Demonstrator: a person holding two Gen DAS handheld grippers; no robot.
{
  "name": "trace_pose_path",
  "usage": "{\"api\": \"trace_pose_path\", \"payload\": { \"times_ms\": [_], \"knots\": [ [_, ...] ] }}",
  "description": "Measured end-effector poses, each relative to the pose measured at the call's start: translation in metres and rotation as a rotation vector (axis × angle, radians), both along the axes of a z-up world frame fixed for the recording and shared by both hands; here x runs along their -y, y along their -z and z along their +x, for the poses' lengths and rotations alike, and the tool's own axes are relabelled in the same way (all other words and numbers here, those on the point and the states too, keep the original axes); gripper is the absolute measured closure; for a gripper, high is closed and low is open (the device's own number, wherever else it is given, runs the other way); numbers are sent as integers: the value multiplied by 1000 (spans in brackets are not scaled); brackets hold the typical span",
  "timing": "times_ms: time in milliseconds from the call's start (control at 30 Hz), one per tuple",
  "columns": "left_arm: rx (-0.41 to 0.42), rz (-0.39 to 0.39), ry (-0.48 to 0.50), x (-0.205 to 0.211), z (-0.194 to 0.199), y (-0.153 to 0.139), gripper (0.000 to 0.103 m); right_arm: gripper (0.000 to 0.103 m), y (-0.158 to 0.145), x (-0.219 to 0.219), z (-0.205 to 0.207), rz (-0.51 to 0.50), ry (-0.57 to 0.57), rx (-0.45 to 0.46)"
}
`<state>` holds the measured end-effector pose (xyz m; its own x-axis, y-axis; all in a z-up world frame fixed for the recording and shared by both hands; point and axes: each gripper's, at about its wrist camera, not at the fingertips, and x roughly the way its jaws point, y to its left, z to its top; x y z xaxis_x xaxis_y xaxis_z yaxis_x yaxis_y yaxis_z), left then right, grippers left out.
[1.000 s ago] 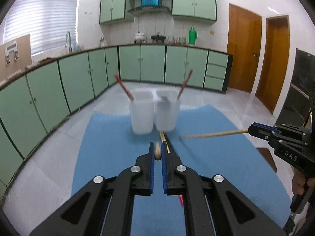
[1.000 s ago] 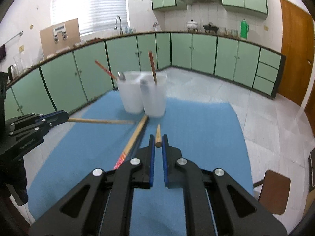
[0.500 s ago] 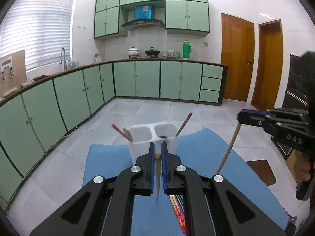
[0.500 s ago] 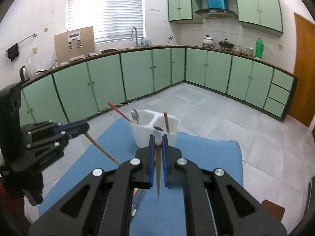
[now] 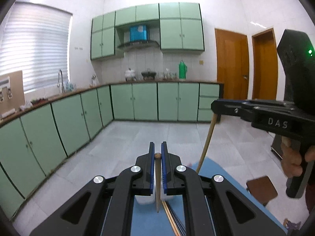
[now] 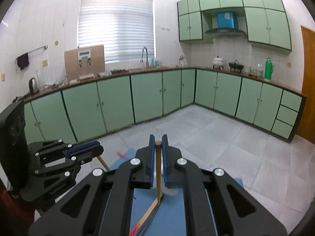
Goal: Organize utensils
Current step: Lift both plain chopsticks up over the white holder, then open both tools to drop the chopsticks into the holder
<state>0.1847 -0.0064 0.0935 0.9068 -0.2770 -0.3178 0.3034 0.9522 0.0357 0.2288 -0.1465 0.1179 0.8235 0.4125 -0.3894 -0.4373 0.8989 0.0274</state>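
My left gripper [image 5: 157, 153] is shut on a wooden chopstick [image 5: 157, 182] that hangs point down. My right gripper [image 6: 157, 143] is shut on a second wooden chopstick [image 6: 158, 177], also point down; in the left wrist view that gripper [image 5: 216, 106] holds it [image 5: 206, 141] at the right. The white utensil holder [image 5: 145, 199] is almost hidden under the left gripper's fingers. More chopsticks [image 6: 149, 214] lie on the blue mat [image 6: 173, 216] below. In the right wrist view the left gripper [image 6: 92, 149] shows at the left.
Green kitchen cabinets [image 5: 137, 102] line the far walls with grey tiled floor [image 5: 137, 137] before them. A brown stool [image 5: 261, 188] stands right of the mat. Wooden doors [image 5: 232, 66] are at the far right.
Both grippers have risen and tilted up, each carrying its chopstick. The holder and mat have dropped to the bottom of both views, now mostly hidden behind the fingers.
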Motion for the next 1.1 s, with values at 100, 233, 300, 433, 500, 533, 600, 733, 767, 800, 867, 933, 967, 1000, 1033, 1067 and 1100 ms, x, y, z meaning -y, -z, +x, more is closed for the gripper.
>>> {"api": "trace_pose_path", "payload": {
  "times_ms": [100, 233, 300, 433, 500, 533, 600, 733, 767, 800, 867, 933, 967, 1000, 1033, 1067, 1100],
  "knots": [
    [48, -14, -9, 1, 14, -19, 97, 97, -16, 3, 19, 42, 9, 24],
    [83, -14, -21, 7, 42, -31, 97, 97, -25, 2, 42, 35, 52, 74],
    [90, -14, -28, 10, 55, -30, 97, 97, -24, 0, 58, 25, 67, 75],
    [101, -27, -32, 13, 83, -15, 97, 97, -7, -3, 85, 2, 93, 61],
    [116, -29, -36, 14, 92, -6, 97, 97, 6, -2, 96, 6, 98, 37],
    [116, -34, -39, 15, 97, -2, 97, 97, 12, -3, 100, 5, 102, 25],
    [102, -55, -37, 15, 111, 9, 97, 97, 26, -5, 110, -2, 111, -6],
    [64, -47, -42, 14, 128, 31, 97, 97, 51, -8, 121, -13, 118, -55],
    [42, -46, -46, 13, 132, 38, 97, 97, 56, -9, 123, -17, 119, -66],
    [22, -50, -45, 11, 135, 43, 97, 97, 60, -9, 125, -19, 117, -75],
    [-11, -62, -54, 7, 137, 54, 92, 91, 67, -12, 127, -32, 117, -91],
    [-40, -79, -62, 2, 136, 60, 72, 74, 71, -13, 126, -37, 131, -93],
    [-43, -88, -63, 0, 133, 61, 65, 70, 72, -11, 123, -27, 134, -91],
    [-41, -89, -62, -2, 129, 61, 64, 67, 72, -8, 119, -19, 141, -86],
    [-39, -83, -64, -3, 123, 61, 64, 62, 71, -7, 118, -17, 148, -82],
    [-38, -76, -67, -3, 116, 61, 61, 51, 71, -3, 113, -13, 167, -70],
    [-35, -70, -72, -3, 111, 60, 58, 43, 71, 1, 108, -9, 188, -58]
  ]
}}
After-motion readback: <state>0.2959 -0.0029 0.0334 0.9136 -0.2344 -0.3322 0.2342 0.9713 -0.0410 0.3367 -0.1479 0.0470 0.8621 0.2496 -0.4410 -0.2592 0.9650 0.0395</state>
